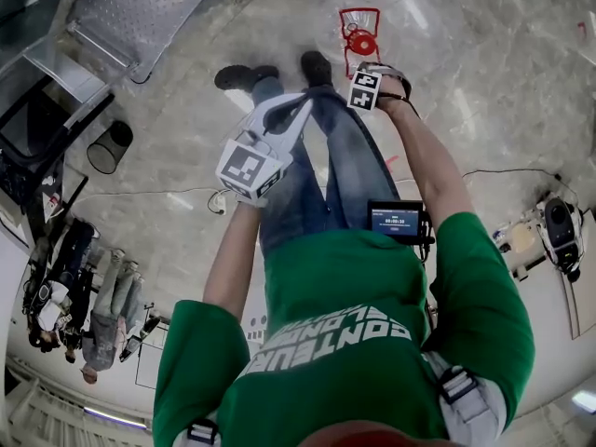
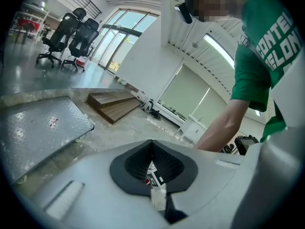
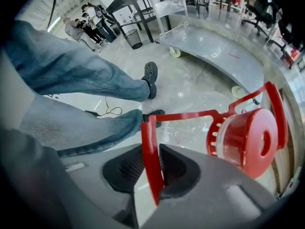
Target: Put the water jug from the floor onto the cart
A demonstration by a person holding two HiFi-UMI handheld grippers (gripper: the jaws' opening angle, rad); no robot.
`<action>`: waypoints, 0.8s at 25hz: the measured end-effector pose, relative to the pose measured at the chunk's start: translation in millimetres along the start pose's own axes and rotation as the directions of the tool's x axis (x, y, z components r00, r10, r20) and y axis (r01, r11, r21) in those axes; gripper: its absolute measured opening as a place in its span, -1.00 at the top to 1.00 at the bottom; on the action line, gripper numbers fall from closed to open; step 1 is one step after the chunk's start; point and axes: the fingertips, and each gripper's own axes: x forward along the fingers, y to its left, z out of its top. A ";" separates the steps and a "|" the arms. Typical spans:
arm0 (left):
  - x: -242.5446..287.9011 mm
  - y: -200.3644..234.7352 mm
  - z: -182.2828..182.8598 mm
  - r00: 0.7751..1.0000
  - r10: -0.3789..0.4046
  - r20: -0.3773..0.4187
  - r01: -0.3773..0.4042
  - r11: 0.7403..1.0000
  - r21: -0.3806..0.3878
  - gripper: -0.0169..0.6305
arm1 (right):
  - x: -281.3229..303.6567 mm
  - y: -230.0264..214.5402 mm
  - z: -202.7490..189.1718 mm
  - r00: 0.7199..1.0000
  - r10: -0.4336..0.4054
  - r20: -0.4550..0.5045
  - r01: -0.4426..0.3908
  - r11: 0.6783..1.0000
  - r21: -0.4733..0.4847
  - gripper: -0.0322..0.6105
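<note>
Fingers [image 3: 177, 170] of the right gripper [image 3: 151, 159] are clamped on the red handle [image 3: 147, 142] of the water jug [image 3: 248, 137], one pad on each side of the thin strip. The left gripper [image 2: 152, 149] has its fingers [image 2: 131, 163] drawn together on nothing and is held in front of the person's jeans [image 1: 317, 175]. Pale stone floor [image 1: 484, 91] lies bare on all sides of the jug, with a wide open stretch between it and the cart [image 1: 140, 7]. The cart's low metal deck runs along the upper left of the head view, its long near edge facing the jug. Only the right gripper view shows the cart's castors [image 3: 175, 52] under that edge, and it also shows a wastebasket [image 3: 134, 38] near the cart's end. The left gripper view sees the checker-plate deck from low at the side and adds a stack of wooden boards [image 2: 114, 106] behind it and office chairs [image 2: 71, 37] by the windows. The head view places the jug just ahead of the shoes [image 1: 315, 66], well apart from the cart. The jug's red cap [image 3: 255, 142] faces up toward the right gripper's camera, so its long axis stands upright, and the handle frame arches over the cap toward the fingers. Whether the base touches the floor cannot be told.
</note>
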 end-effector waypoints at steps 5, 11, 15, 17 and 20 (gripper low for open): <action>3.3 -3.8 -8.9 1.000 0.008 0.006 -0.008 1.000 0.013 0.92 | 0.8 -5.3 5.5 0.999 -0.009 0.031 0.009 1.000 -0.019 0.93; -3.9 -8.8 -5.1 0.999 0.036 0.038 -0.037 0.999 0.007 0.92 | -7.6 -13.2 9.7 0.998 0.021 0.067 -0.022 1.000 0.019 0.93; -15.5 -16.3 0.7 0.998 0.045 0.053 -0.045 0.999 0.008 0.92 | -23.9 -14.9 13.3 0.993 0.075 0.096 -0.082 0.994 0.068 0.92; -22.3 -19.7 9.0 0.997 0.055 0.058 -0.056 0.998 0.017 0.92 | -36.7 -18.0 15.4 0.989 0.095 0.114 -0.108 0.988 0.114 0.92; -33.7 -24.9 27.4 0.995 0.074 0.072 -0.076 0.997 0.028 0.92 | -58.4 -31.5 14.1 0.984 0.086 0.158 -0.124 0.961 0.249 0.92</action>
